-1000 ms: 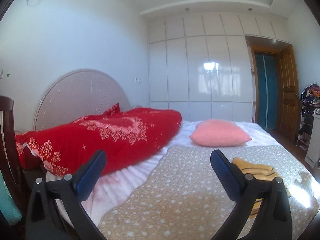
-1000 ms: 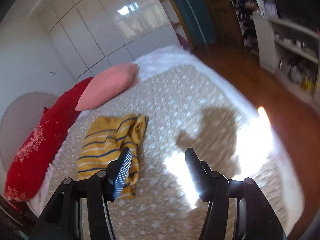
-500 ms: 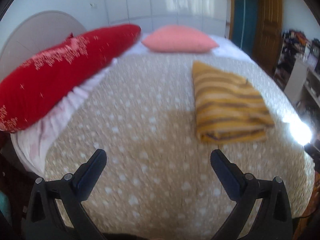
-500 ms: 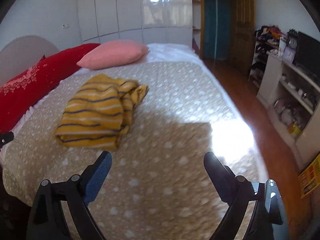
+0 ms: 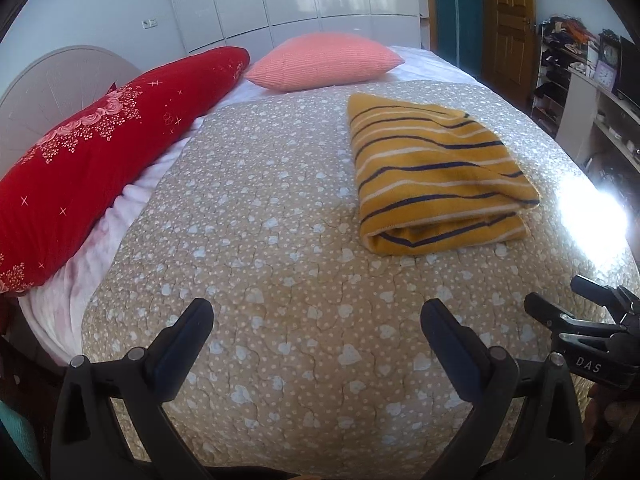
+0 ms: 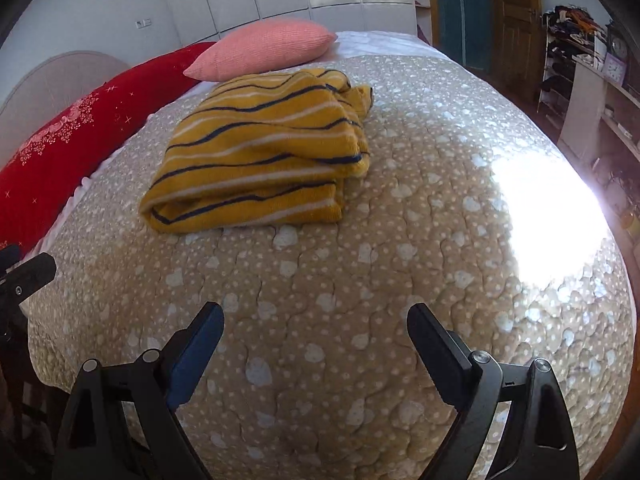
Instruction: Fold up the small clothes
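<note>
A mustard-yellow knitted garment with navy and white stripes point(image 5: 436, 176) lies on a bed covered by a beige quilted bedspread dotted with white hearts point(image 5: 280, 280), toward the right half of the bed in the left wrist view and well short of the salmon-pink ribbed pillow point(image 5: 324, 60) at the far end. It is already doubled over into a thick, roughly rectangular bundle, its rolled fold facing the near edge; in the right wrist view its far right corner point(image 6: 356, 96) looks bunched and uneven, so the fold appears rough rather than finished. A long red bolster with pink floral embroidery point(image 5: 100, 152) lines the left side. The left hand-held gripper point(image 5: 316, 340) hovers over bare bedspread at the near edge, its jaws wide apart and empty. The right hand-held gripper point(image 6: 316, 344) has just been opening its jaws, which now stand wide with nothing between them. Neither touches the garment. Judging by this, tidying or refolding is probably still ahead.
</note>
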`<state>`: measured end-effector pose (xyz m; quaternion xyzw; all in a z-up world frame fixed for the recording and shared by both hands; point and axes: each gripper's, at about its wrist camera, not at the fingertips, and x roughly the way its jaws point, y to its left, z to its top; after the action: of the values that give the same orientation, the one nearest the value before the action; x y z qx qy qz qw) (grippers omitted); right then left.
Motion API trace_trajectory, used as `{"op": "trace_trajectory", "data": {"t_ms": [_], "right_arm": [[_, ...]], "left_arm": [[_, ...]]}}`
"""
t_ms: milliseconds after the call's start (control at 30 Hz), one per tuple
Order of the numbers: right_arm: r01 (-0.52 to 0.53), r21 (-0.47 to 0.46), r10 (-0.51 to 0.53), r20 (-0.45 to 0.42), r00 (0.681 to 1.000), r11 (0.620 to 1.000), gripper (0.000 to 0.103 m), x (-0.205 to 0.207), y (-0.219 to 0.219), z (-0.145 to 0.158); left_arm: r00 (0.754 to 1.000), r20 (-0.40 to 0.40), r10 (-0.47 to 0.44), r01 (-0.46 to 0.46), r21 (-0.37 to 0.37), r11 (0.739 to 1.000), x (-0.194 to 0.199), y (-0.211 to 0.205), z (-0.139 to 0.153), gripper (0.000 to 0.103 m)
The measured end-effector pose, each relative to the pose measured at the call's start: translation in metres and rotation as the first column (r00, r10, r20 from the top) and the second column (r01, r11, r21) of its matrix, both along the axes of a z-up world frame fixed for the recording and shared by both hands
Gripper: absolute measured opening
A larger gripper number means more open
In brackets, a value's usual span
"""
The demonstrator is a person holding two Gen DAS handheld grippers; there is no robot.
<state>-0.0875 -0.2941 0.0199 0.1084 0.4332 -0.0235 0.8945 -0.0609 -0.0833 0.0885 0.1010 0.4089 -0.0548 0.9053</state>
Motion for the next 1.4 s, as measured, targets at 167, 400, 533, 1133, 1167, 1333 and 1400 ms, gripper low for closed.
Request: {"op": "trace_trajectory", "data": {"t_ms": [167, 400, 533, 1133, 1167, 1333, 1400], "right_arm": [[0.015, -0.014, -0.015, -0.003, 1.0, 1.0, 0.095, -0.002, -0.001, 0.0], [0.014, -0.052, -0.014, 0.005, 1.0, 0.999, 0.095, 0.003, 0.003, 0.006], [0.021, -0.037, -0.021, -0.003, 1.0, 0.999, 0.095, 0.006, 0.003, 0.004], [0.015, -0.055, -0.016, -0.019, 1.0, 0.998, 0.095, 0.004, 0.018, 0.002], [0.015, -0.056, -0.016, -0.02, 1.0, 0.998, 0.095, 0.004, 0.018, 0.002], [0.024, -0.052, -0.026, -0.027, 0.999, 0.998, 0.095, 0.003, 0.019, -0.001], [0.025, -0.048, -0.027, -0.033, 0.999, 0.999, 0.095, 0.004, 0.019, -0.003]], "left_arm": [[1.0, -0.001, -0.004, 0.004, 0.014, 1.0, 0.002, -0.001, -0.005, 0.103], [1.0, -0.023, -0.016, 0.016, 0.01, 1.0, 0.004, -0.004, -0.012, 0.103], [1.0, -0.016, -0.027, 0.027, 0.012, 1.0, 0.001, -0.006, -0.01, 0.103], [0.999, -0.036, -0.038, 0.038, -0.009, 0.999, -0.004, -0.004, -0.016, 0.103], [0.999, -0.037, -0.04, 0.039, -0.01, 0.999, -0.004, -0.004, -0.017, 0.103], [0.999, -0.038, -0.039, 0.039, -0.008, 0.999, -0.005, -0.005, -0.017, 0.103], [0.999, -0.038, -0.038, 0.038, -0.008, 0.999, -0.006, -0.005, -0.018, 0.103]]}}
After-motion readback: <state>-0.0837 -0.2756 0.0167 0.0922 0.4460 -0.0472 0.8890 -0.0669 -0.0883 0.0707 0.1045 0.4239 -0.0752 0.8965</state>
